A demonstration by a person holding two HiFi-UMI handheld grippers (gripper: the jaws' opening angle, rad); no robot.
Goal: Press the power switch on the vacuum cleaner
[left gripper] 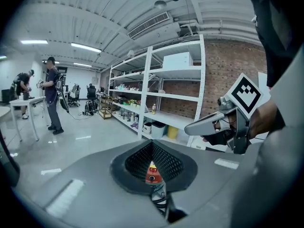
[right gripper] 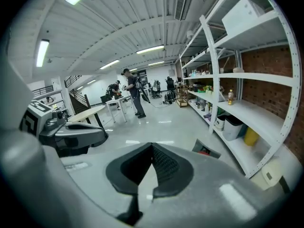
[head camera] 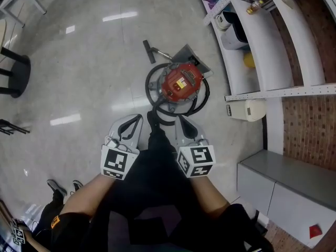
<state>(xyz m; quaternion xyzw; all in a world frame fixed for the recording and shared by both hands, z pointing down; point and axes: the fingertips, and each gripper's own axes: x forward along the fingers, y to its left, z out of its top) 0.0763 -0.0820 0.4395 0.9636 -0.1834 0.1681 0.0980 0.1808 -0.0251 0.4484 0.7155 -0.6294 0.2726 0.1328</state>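
Observation:
The red vacuum cleaner (head camera: 181, 83) sits on the shiny floor with its black hose (head camera: 157, 101) coiled round it and the floor nozzle (head camera: 149, 51) beyond it. Both grippers hover side by side, nearer me than the vacuum and apart from it. My left gripper (head camera: 136, 118) is shut on nothing. Through the slit between its jaws the vacuum (left gripper: 152, 174) shows, with the left gripper (left gripper: 153, 163) aimed at it. My right gripper (head camera: 182, 119) is also shut and empty. In the right gripper view (right gripper: 151, 167) only a red corner of the vacuum (right gripper: 205, 151) peeks past the jaw.
White shelving (head camera: 273, 51) with bins and bottles runs along the right, a white appliance (head camera: 247, 109) at its foot and a grey cabinet (head camera: 283, 188) nearer. A black stool (head camera: 13, 72) stands at the left. People (left gripper: 52, 96) work at tables far off.

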